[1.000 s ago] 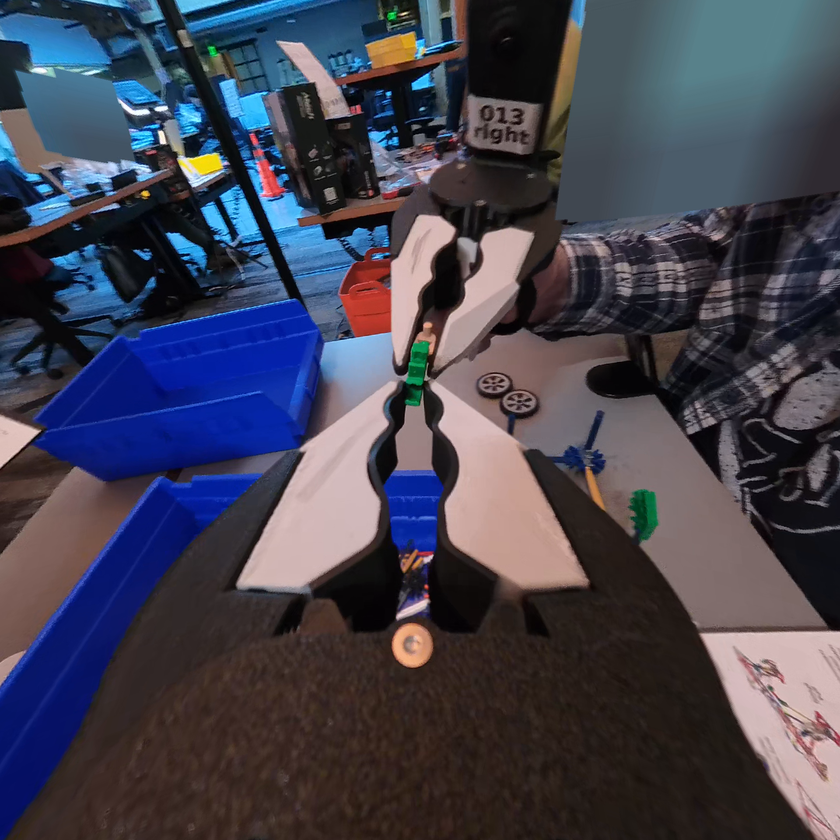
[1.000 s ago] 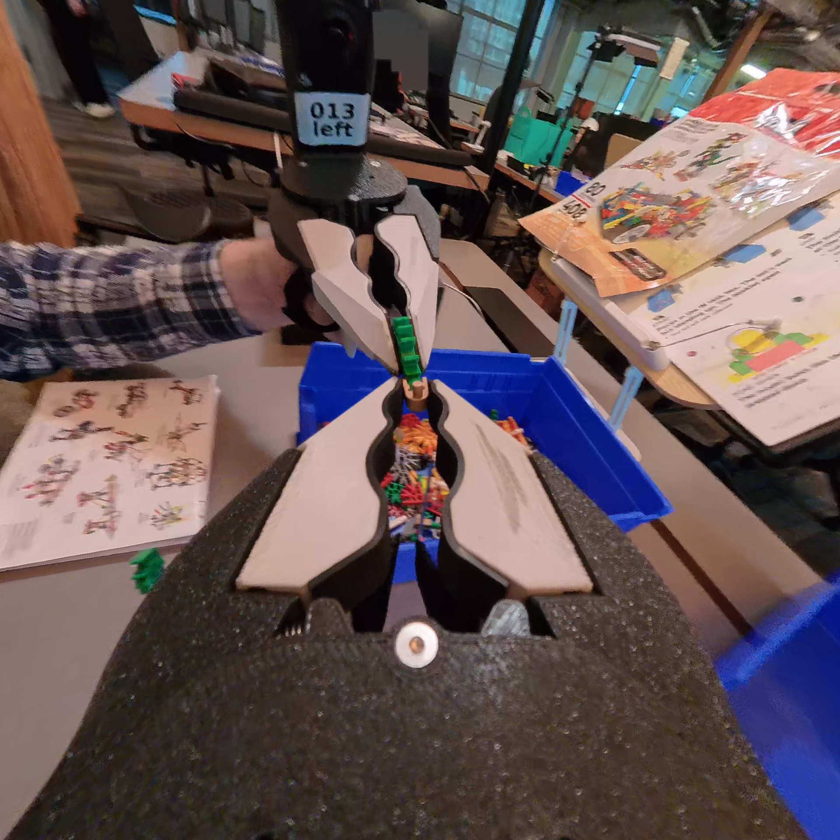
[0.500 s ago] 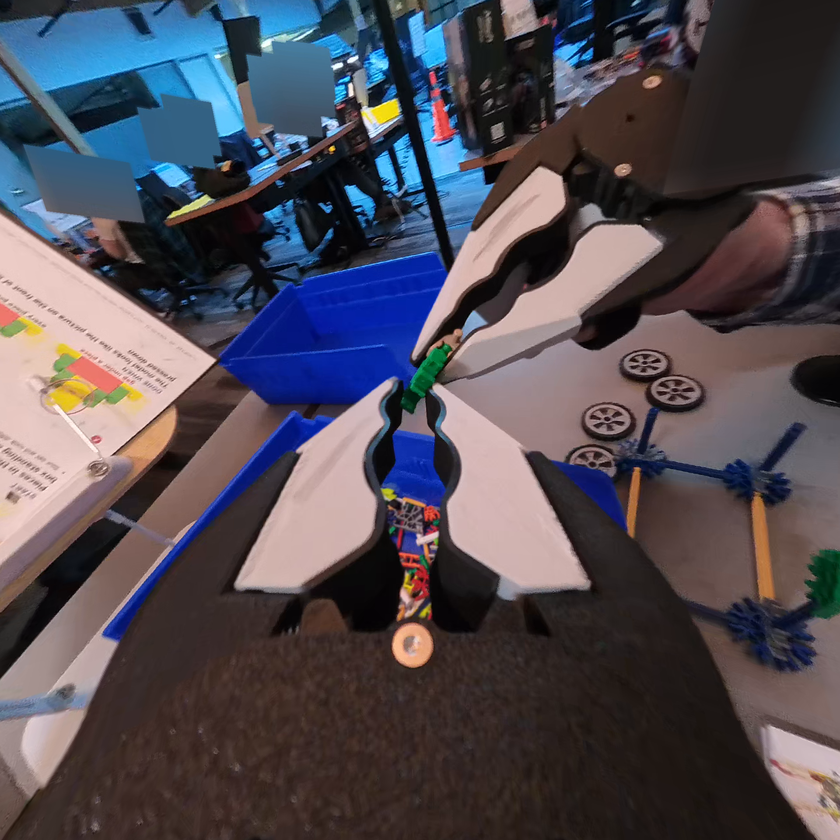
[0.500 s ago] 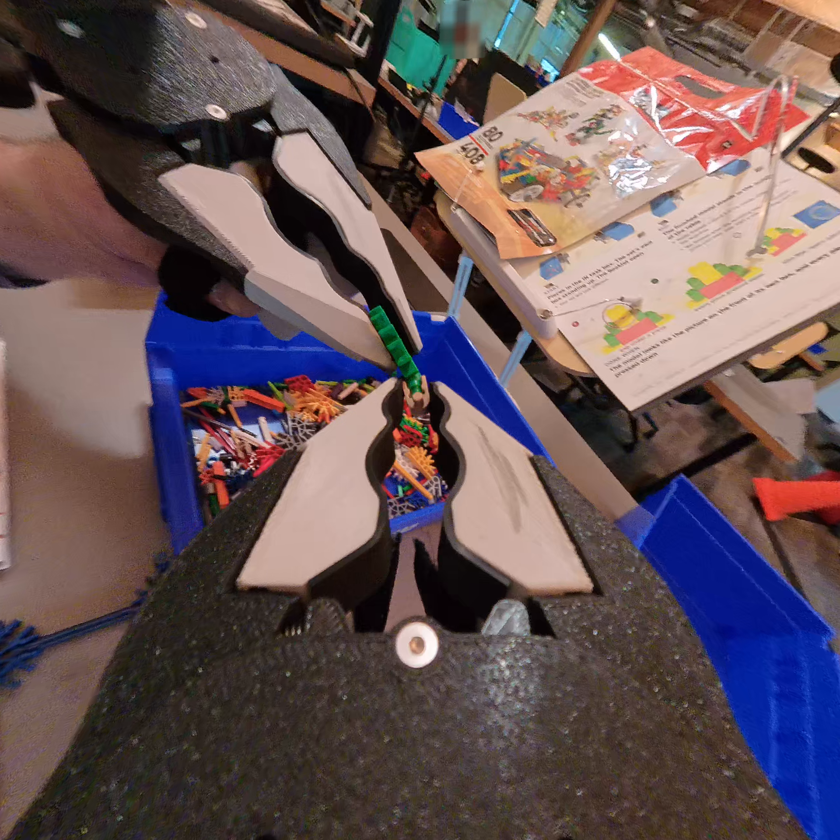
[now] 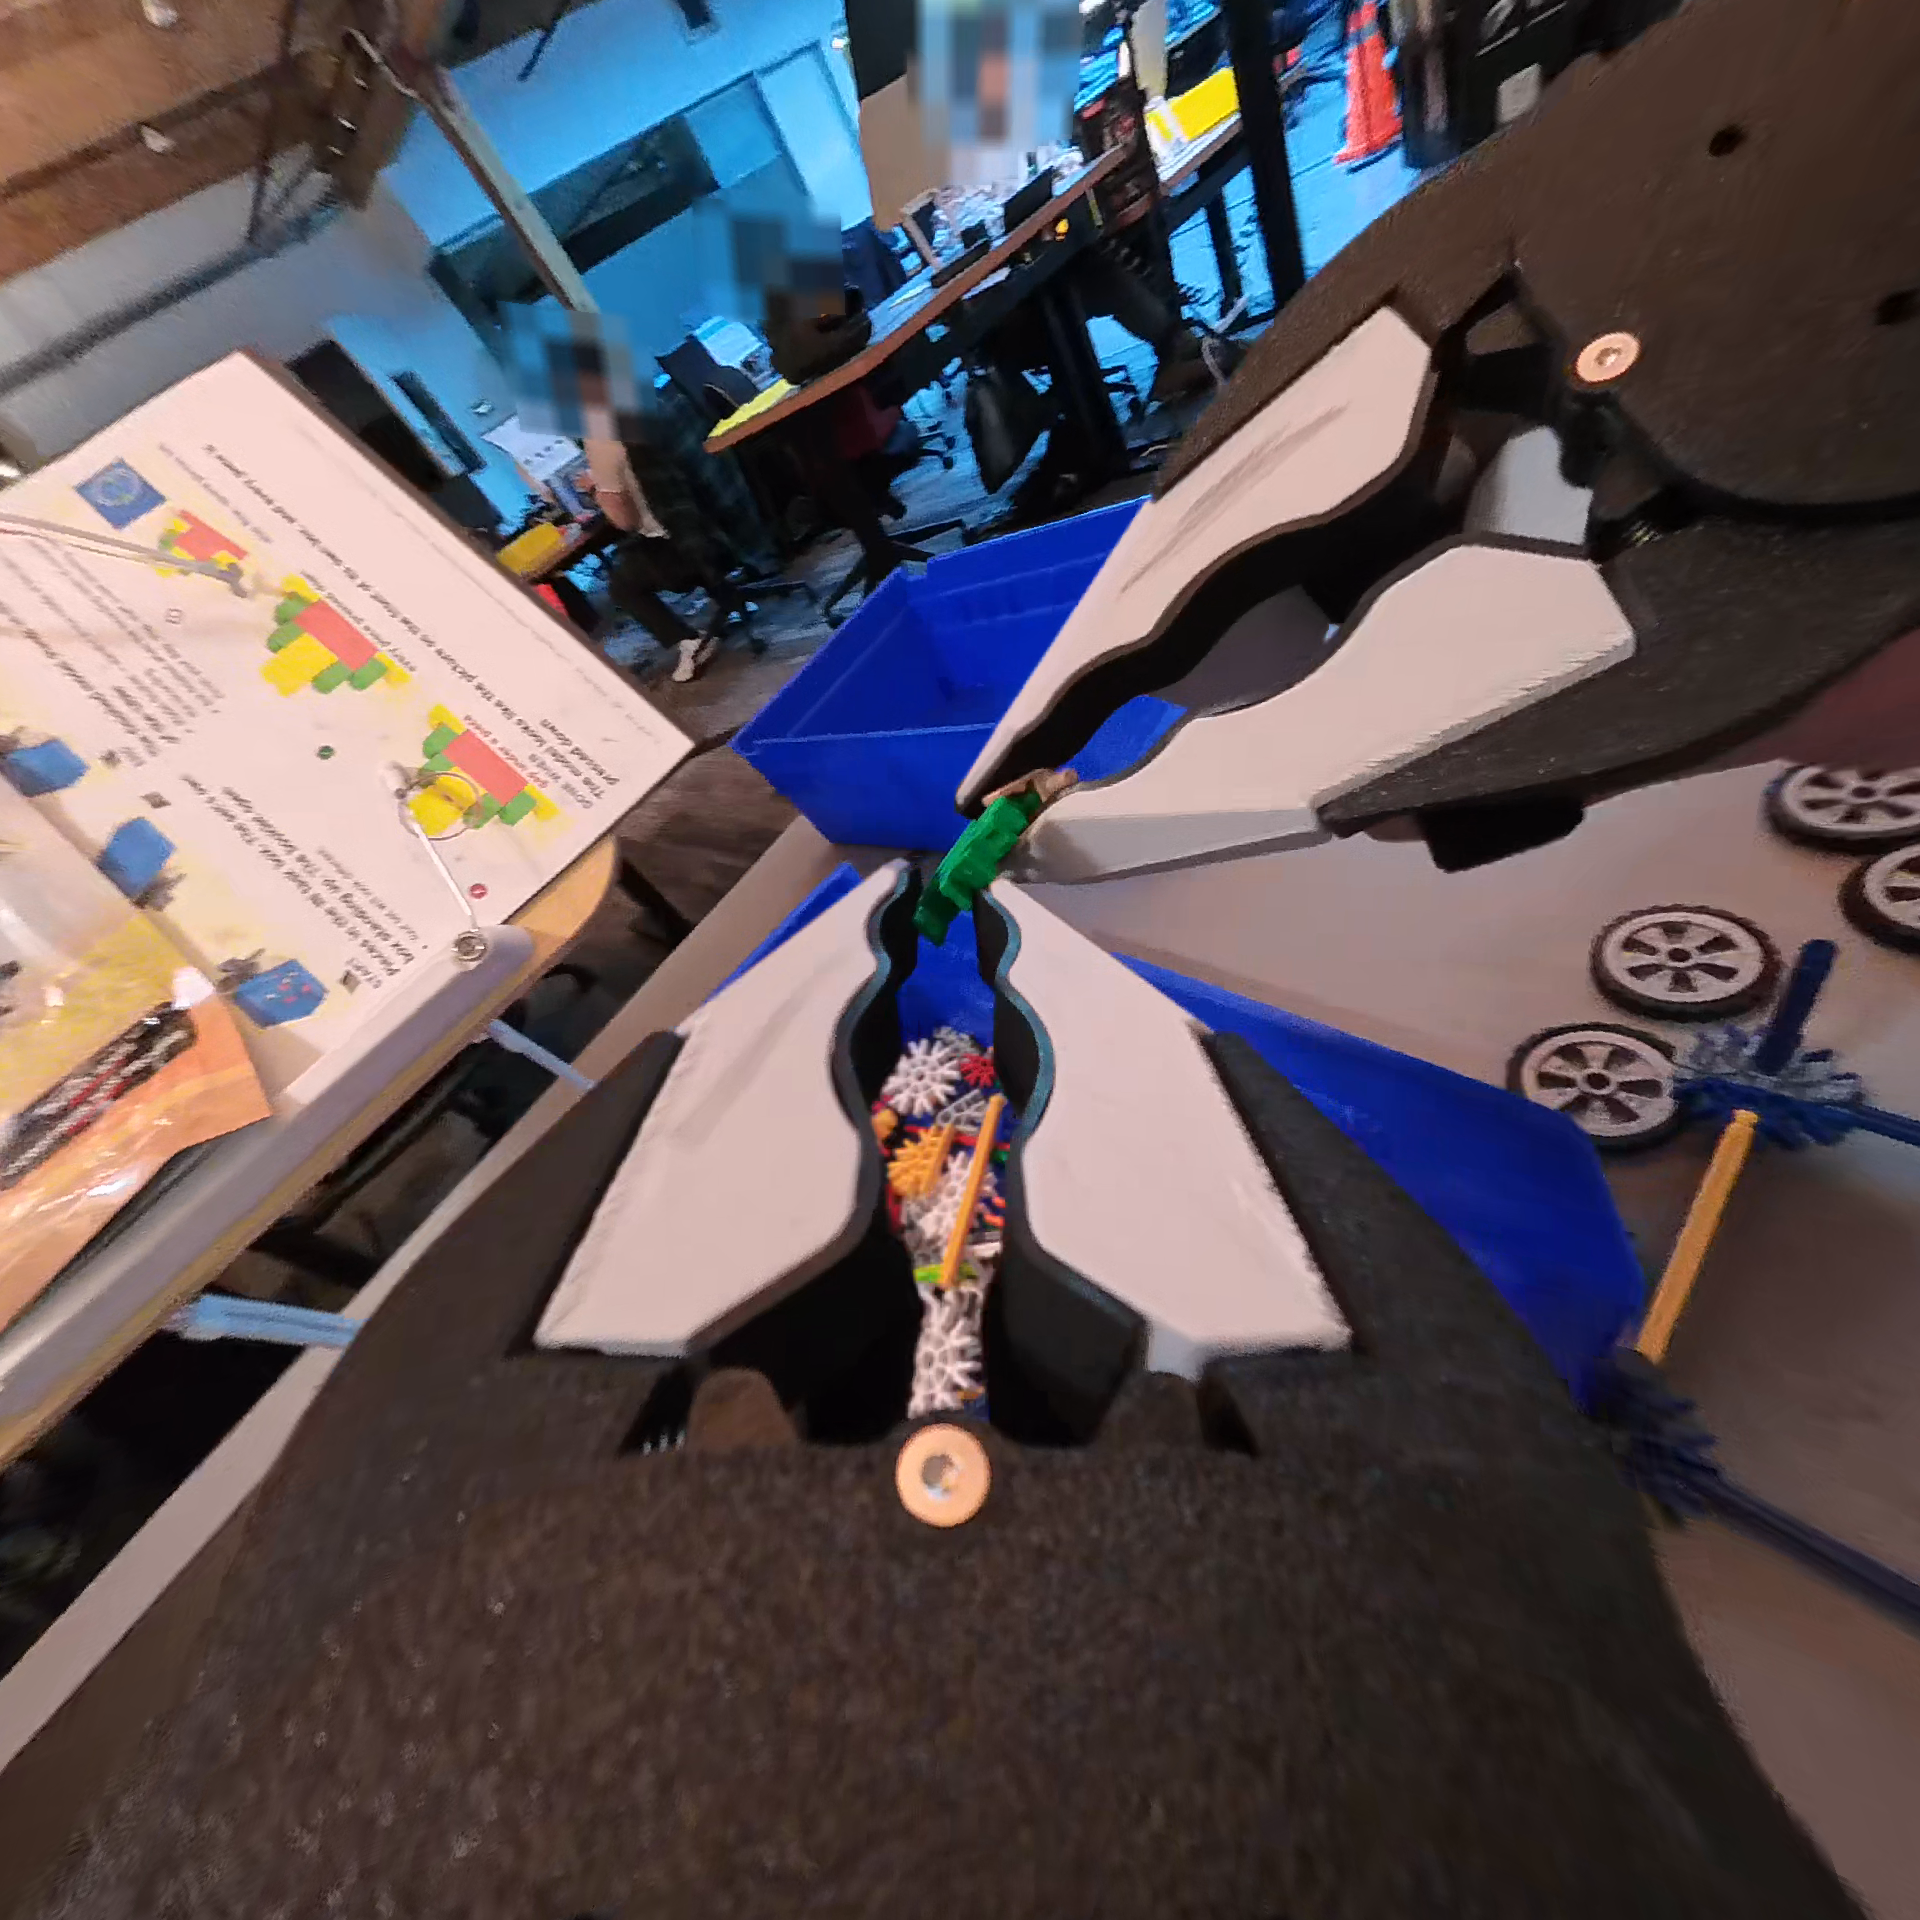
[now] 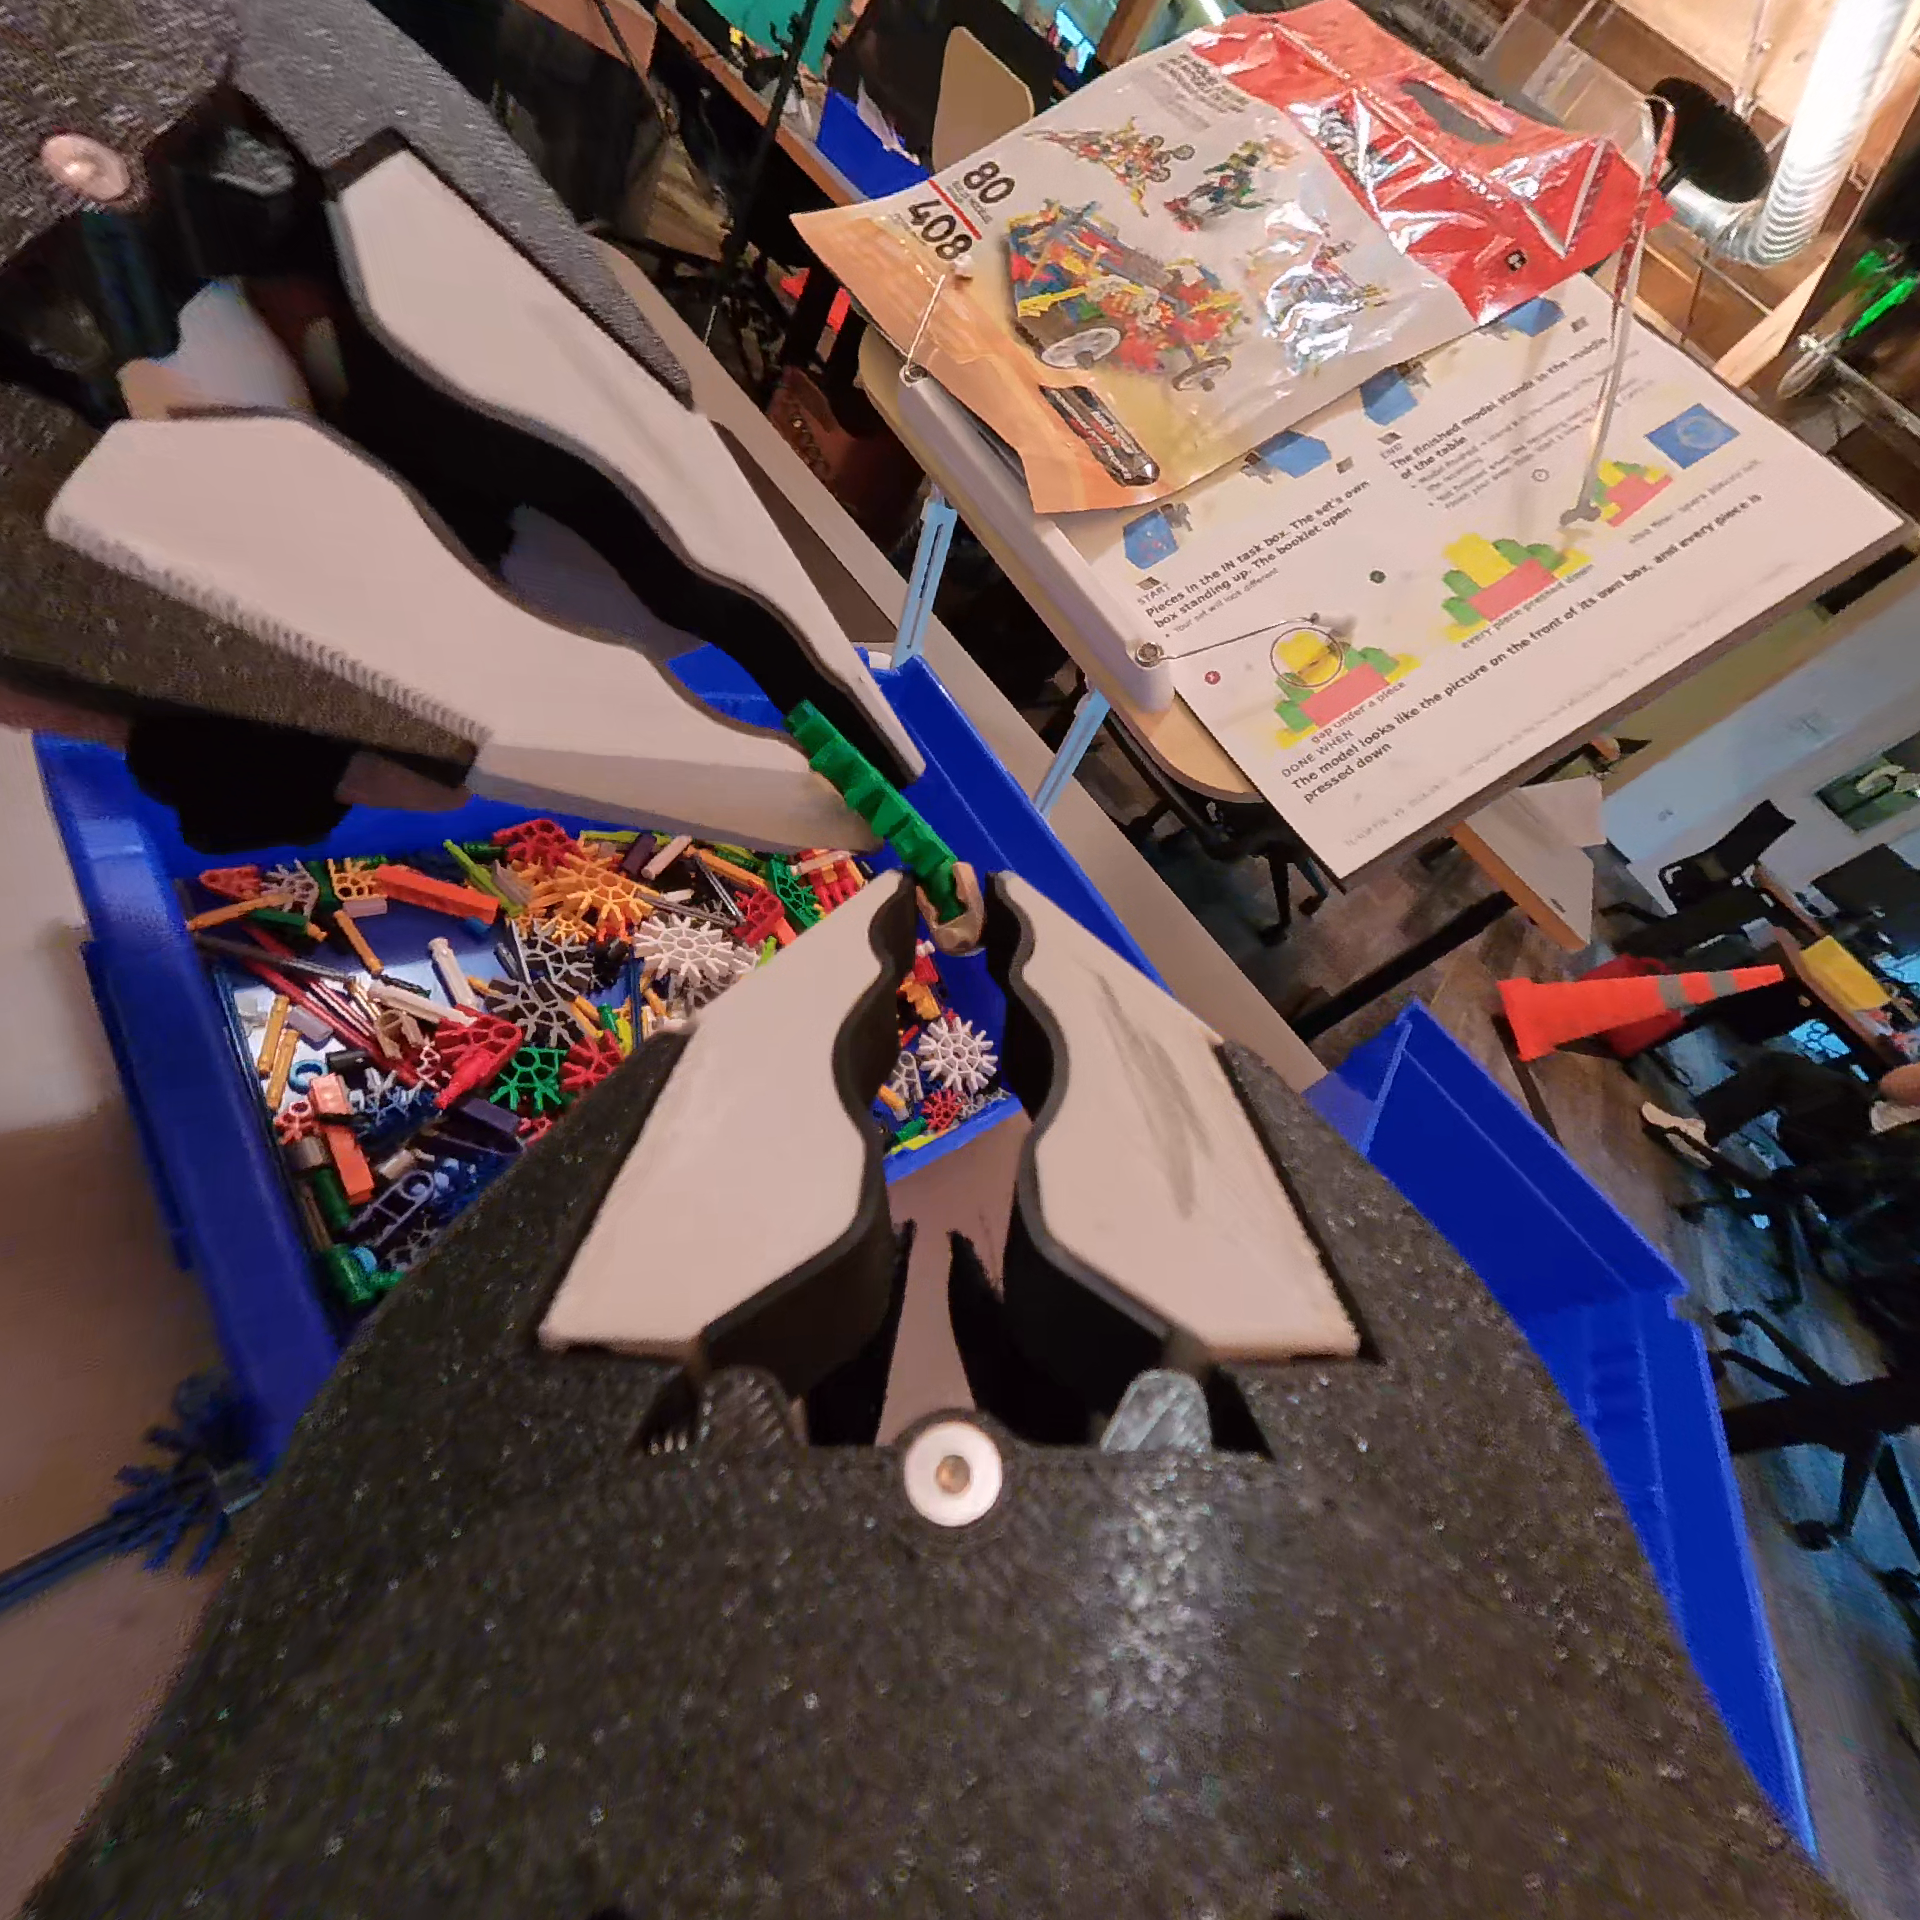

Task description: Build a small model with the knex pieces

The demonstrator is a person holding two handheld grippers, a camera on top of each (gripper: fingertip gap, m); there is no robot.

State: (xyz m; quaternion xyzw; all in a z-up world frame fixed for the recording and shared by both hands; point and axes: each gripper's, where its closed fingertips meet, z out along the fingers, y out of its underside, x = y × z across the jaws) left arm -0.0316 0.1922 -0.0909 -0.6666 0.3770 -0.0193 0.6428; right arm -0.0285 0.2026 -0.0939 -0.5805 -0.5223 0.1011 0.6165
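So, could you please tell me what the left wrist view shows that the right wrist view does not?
Only the left wrist view shows the grey spoked toy wheels and the blue-and-yellow rod frame on the table. Only the right wrist view shows the orange traffic cone lying on the floor and the crinkled printed plastic bag on the tilted board. Both show the left claw and right claw meeting tip to tip on the small green toothed plastic connector, above the blue plastic bin of mixed construction pieces.
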